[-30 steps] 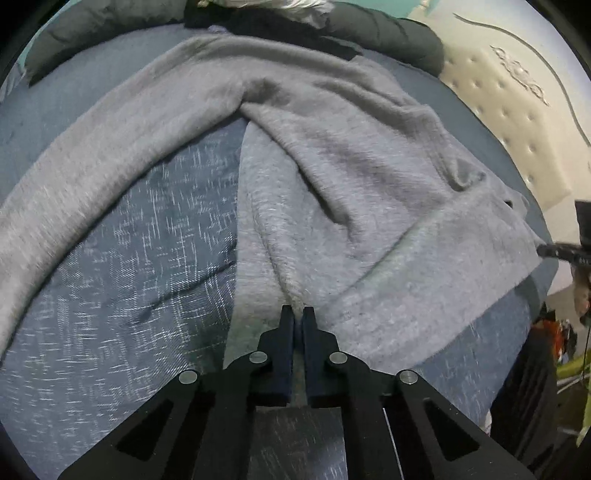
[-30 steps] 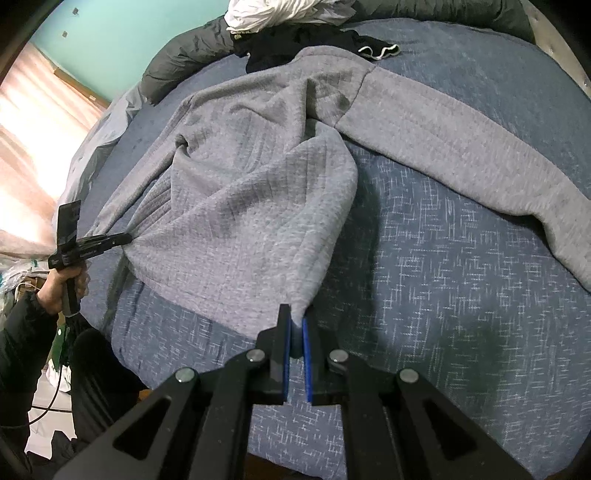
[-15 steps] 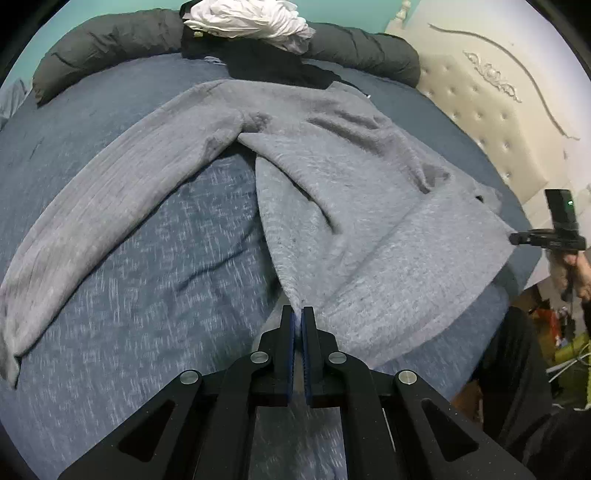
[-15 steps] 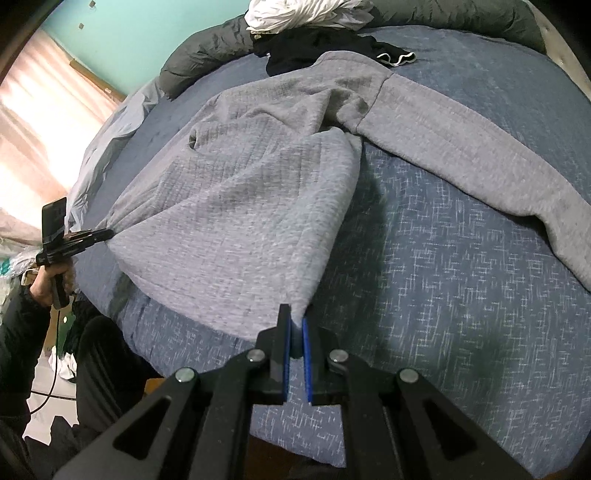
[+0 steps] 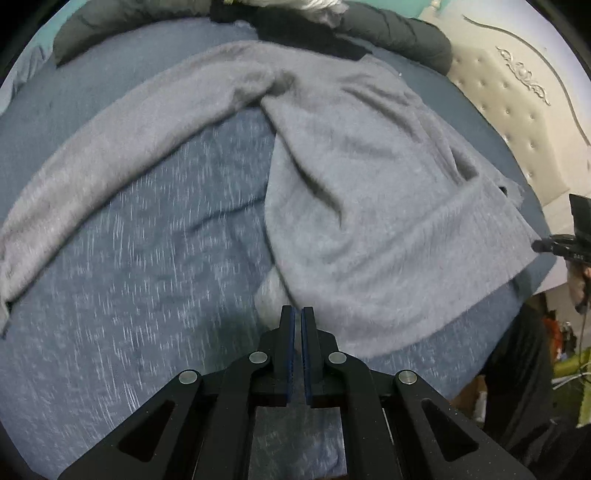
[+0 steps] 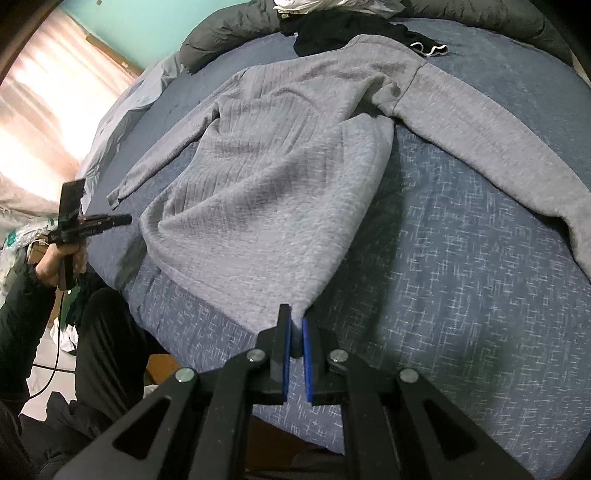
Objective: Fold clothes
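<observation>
1. The grey sweater [image 6: 277,166] lay spread on the blue bed [image 6: 461,277], hem at the near edge and shoulders towards the far side. There it met a pile of dark clothes [image 6: 332,26].
2. The right gripper [image 6: 294,321] was clenched on the right hem corner, with cloth bunched visibly between its blue pads.
3. The left gripper [image 5: 297,314] was closed too, with the left hem corner meeting its tips. The left wrist view was blurred, so the pinch looked thin, but it seemed to be grasping the cloth.
4. The right sleeve [image 6: 498,147] stretched out to the right across the bed. The left sleeve [image 6: 162,166] lay out to the left, just beside the body panel.
5. The body panel was not flat: creases ran from the underarms towards the hem, and the cloth sagged between the two held corners.
6. In my judgement the step in hand was straightening the garment by its hem, before any fold was made.
7. The next move would call for drawing the two corners apart and towards the near edge until the creases go. The hem could then be laid down flat, or carried together towards the far end. An uneven pull would skew the panel, and the thin left pinch might slip.
</observation>
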{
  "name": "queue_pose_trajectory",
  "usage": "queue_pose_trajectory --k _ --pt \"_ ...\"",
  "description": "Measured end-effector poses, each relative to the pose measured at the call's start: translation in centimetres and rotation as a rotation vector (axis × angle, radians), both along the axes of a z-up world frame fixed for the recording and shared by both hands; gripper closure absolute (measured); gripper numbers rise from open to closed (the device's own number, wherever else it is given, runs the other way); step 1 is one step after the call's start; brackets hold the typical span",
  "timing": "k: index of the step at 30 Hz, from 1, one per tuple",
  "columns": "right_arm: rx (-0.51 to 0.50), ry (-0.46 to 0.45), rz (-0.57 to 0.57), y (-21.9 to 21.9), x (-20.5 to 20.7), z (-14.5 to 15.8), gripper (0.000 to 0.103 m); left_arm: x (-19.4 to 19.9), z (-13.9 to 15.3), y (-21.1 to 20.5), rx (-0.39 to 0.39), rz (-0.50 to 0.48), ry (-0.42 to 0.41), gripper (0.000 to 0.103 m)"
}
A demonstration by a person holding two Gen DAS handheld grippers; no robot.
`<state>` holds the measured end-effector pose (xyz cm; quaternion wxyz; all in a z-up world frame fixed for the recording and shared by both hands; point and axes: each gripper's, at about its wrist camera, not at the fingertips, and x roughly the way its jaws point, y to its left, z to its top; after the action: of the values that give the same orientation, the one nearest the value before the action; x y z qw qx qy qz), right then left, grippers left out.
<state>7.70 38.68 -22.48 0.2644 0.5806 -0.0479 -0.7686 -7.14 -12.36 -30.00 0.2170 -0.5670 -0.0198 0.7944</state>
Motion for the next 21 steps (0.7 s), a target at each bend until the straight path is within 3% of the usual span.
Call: queue_pose_trajectory --k 3,5,8,18,19,20,21 --pt "0.002 -0.006 -0.014 0.2 -0.1 -0.1 0.098 -0.8 0.4 1.9 0.015 -0.023 0.015 0.094" --pt "0.0 -0.01 -0.025 0.5 -0.2 -0.2 0.098 -1.2 0.4 3.3 0.013 -0.037 0.022 0.077" --pt "-0.001 -0.015 -0.028 0.7 -0.3 -0.5 0.098 -1.6 -0.4 5.3 0.005 -0.061 0.005 0.063" --pt "-0.011 -0.029 -0.046 0.6 -0.4 -1.4 0.098 -4.9 -4.1 7.9 -0.066 -0.04 -0.026 0.063" --pt "-0.013 -0.031 -0.049 0.7 -0.4 -1.5 0.098 -5.1 -4.3 8.0 -0.061 -0.041 -0.027 0.07" --pt "-0.015 -0.034 -0.051 0.7 -0.5 -1.6 0.098 -5.4 -4.5 8.1 -0.057 -0.041 -0.028 0.085" --pt "-0.017 -0.037 -0.053 0.7 -0.5 -1.7 0.098 -5.6 -4.5 8.1 -0.048 -0.041 -0.03 0.093"
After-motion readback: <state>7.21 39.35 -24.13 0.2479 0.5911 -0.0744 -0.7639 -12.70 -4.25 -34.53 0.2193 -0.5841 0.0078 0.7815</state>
